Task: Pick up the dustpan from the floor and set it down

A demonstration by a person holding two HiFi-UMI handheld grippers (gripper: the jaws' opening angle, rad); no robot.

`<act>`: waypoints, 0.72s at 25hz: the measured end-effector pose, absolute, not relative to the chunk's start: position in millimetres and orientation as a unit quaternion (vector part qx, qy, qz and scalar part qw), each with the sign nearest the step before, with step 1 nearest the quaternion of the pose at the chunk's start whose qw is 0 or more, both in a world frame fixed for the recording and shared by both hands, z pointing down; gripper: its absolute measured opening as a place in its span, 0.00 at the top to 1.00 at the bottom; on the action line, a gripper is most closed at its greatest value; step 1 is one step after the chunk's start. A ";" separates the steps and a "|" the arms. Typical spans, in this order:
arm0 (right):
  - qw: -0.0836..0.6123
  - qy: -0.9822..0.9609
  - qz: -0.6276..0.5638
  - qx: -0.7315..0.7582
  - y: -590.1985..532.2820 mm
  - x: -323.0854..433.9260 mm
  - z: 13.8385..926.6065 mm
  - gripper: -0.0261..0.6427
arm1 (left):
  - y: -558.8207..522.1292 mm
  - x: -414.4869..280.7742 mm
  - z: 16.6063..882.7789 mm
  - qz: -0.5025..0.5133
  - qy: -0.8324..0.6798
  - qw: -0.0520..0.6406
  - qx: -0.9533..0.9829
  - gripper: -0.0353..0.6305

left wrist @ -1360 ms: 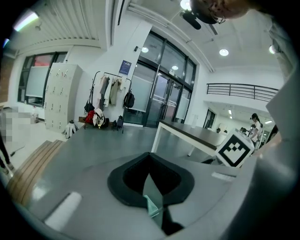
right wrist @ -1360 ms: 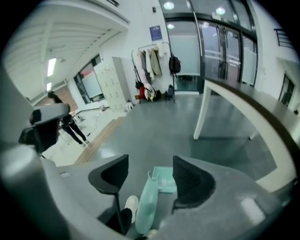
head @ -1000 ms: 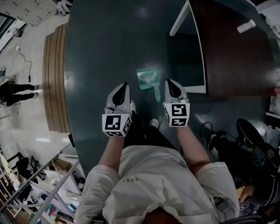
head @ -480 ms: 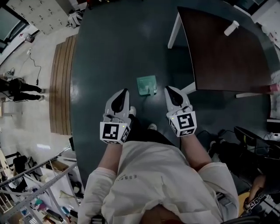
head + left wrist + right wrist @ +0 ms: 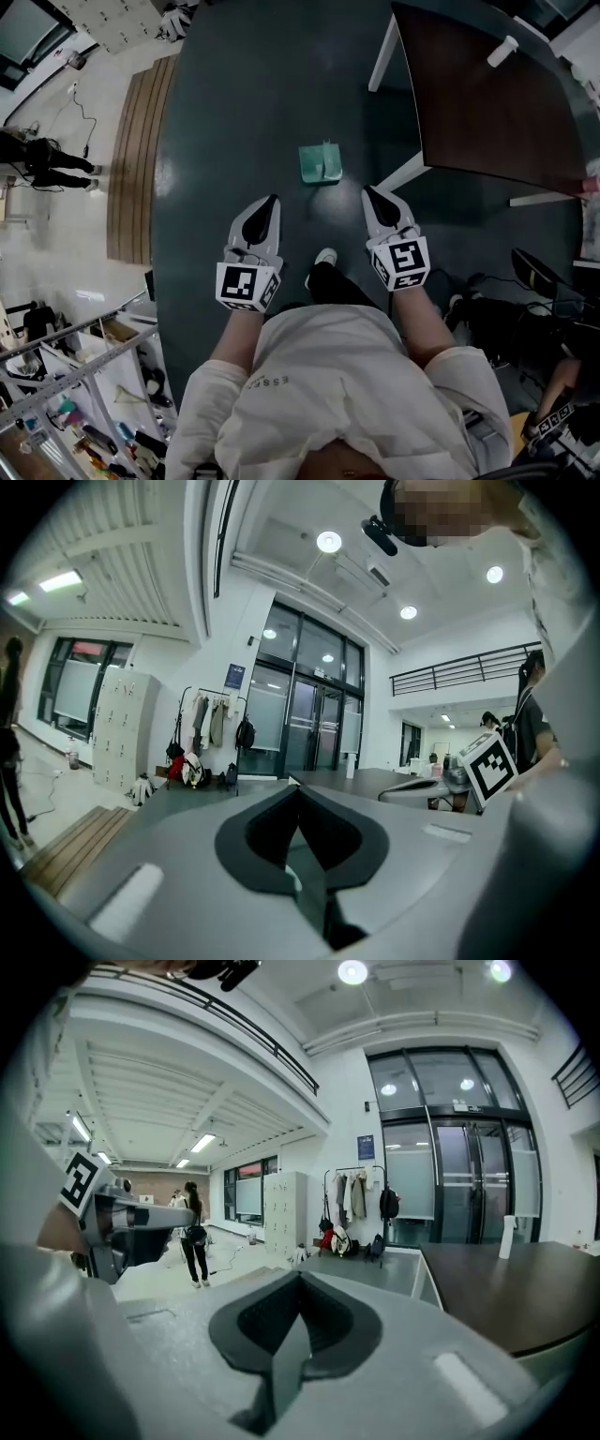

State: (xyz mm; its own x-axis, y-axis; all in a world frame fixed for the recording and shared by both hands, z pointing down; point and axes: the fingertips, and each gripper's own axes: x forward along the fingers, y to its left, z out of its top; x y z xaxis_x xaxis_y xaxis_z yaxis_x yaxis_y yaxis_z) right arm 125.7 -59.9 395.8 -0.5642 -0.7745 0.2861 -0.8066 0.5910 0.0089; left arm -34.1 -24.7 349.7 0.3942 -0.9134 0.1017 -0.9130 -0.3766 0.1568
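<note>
While left tongs (image 5: 271,201) and right tongs (image 5: 368,193) sit clenched, empty, the dustpan (image 5: 319,164) ahead looks light, stiff: pinch its handle.

1. The place looks like a roomy lab or office hall, with tall glass doors (image 5: 459,1185), spotlights (image 5: 328,542) in a high ceiling and a railed gallery (image 5: 459,667) above.
2. White lockers (image 5: 117,728) and a coat rack (image 5: 211,726) hung with jackets stand by the doors.
3. A dark table (image 5: 487,94), a floor cable (image 5: 82,114) and cluttered metal racks (image 5: 56,375) point to a workspace.
</note>
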 end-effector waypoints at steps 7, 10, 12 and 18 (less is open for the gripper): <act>0.124 -0.876 0.070 0.460 47.2 118.9 408.0 0.97 | 92.2 -47.6 355.2 -0.008 -0.552 0.077 0.830 0.94; 0.118 -0.878 0.065 0.459 102.8 112.0 401.5 0.97 | 149.3 -45.7 357.2 -0.014 -0.545 0.074 0.835 0.94; 0.112 -0.883 0.065 0.451 139.1 112.5 394.3 0.97 | 185.1 -40.0 353.5 -0.019 -0.543 0.072 0.836 0.94; 0.119 -0.884 0.062 0.447 217.6 115.9 388.9 0.97 | 271.4 -32.5 349.9 -0.017 -0.553 0.075 0.830 0.94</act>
State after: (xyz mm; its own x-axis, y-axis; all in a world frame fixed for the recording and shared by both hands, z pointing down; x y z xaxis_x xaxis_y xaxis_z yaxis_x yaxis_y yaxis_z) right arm 115.9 217.6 388.9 -0.5723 -0.7760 0.2653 -0.8054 0.5928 -0.0034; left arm -32.5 271.4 349.9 0.3880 -0.9200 0.0546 -0.9150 -0.3775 0.1422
